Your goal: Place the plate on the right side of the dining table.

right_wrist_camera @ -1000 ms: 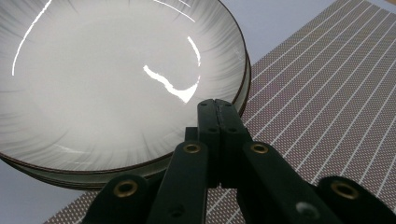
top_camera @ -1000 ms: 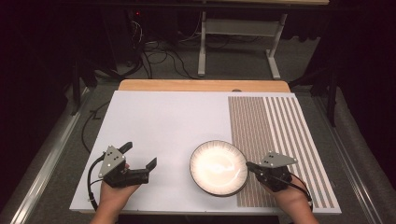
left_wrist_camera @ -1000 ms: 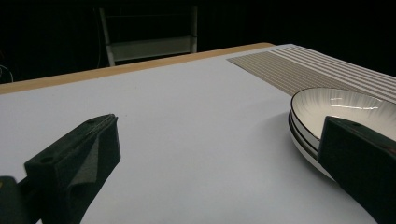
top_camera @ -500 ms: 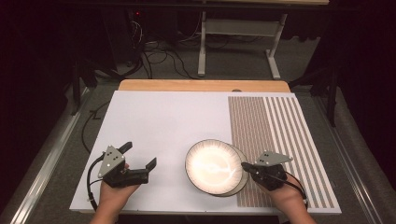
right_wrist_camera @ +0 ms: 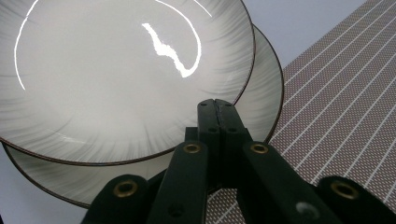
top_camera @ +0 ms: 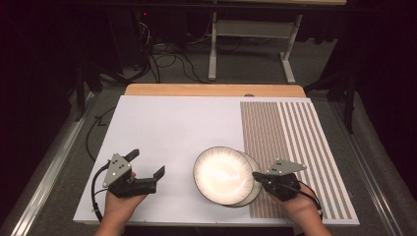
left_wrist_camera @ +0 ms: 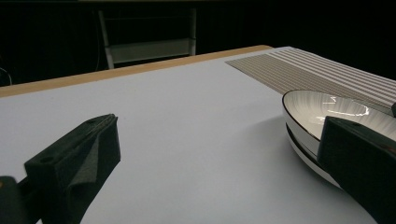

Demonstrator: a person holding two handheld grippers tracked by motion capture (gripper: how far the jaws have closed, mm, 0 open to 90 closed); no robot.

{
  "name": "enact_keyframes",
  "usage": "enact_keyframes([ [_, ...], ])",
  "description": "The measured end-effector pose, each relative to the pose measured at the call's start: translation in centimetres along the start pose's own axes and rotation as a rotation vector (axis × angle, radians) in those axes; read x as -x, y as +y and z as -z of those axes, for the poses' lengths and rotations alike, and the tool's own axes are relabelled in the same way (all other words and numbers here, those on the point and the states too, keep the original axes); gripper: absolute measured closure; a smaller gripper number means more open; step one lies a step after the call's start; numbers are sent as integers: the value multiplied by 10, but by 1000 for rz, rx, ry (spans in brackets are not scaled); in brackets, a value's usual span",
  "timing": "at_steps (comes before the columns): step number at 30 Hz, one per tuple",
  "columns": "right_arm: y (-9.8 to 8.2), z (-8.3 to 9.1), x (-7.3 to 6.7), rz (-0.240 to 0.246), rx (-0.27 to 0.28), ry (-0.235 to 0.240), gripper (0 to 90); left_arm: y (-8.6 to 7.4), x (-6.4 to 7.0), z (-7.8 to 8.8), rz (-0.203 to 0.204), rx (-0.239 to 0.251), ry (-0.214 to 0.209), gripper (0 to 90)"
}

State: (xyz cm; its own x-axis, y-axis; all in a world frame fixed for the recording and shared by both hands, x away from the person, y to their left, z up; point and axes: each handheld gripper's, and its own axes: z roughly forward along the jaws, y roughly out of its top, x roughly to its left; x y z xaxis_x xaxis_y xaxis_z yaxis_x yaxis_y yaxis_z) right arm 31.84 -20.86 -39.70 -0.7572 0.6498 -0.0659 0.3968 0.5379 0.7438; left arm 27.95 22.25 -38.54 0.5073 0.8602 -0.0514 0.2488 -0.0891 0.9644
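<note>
Two pale, dark-rimmed plates lie stacked near the front of the white board [top_camera: 167, 128]. The upper plate [top_camera: 221, 174] [right_wrist_camera: 116, 79] sits shifted left, baring a crescent of the lower plate [top_camera: 252, 195] [right_wrist_camera: 264, 88]. My right gripper [top_camera: 256, 176] [right_wrist_camera: 215, 103] is shut with nothing between its jaws. Its tip rests over the lower plate, right against the upper plate's right rim. My left gripper [top_camera: 146, 162] [left_wrist_camera: 215, 163] lies open on the board to the left of the plates, clear of them. The left gripper view has the stacked plates [left_wrist_camera: 327, 112] just behind its right jaw.
A brown striped mat [top_camera: 290, 147] [right_wrist_camera: 345, 93] covers the right part of the board; the lower plate's edge overlaps it. A wooden table edge [top_camera: 211, 90] runs along the back. Beyond it are table legs and cables on a dark floor.
The upper plate has slid a little to the left, uncovering the lower plate's right edge. The right gripper followed it slightly leftward. The left gripper has not moved.
</note>
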Motion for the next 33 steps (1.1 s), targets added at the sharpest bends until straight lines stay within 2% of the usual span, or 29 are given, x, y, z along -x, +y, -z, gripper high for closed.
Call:
enact_keyframes([
  [4,0,-2,-2,-3,-6,19,900,0,-1,0,2,-1,-1,2],
  [5,0,-4,-4,17,-13,25,900,0,-1,0,2,0,-1,2],
  [9,3,-7,-10,40,-19,29,900,1,0,1,3,1,-1,2],
  [19,7,-12,-15,46,-26,45,900,1,4,-2,1,4,-17,2],
  [23,8,-15,-16,45,-30,54,900,2,6,-8,0,-9,-32,2],
  [29,9,-17,-16,42,-31,60,900,9,17,-21,27,-34,-90,2],
  [33,9,-16,-17,46,-29,56,900,14,31,-31,23,-78,-132,2],
])
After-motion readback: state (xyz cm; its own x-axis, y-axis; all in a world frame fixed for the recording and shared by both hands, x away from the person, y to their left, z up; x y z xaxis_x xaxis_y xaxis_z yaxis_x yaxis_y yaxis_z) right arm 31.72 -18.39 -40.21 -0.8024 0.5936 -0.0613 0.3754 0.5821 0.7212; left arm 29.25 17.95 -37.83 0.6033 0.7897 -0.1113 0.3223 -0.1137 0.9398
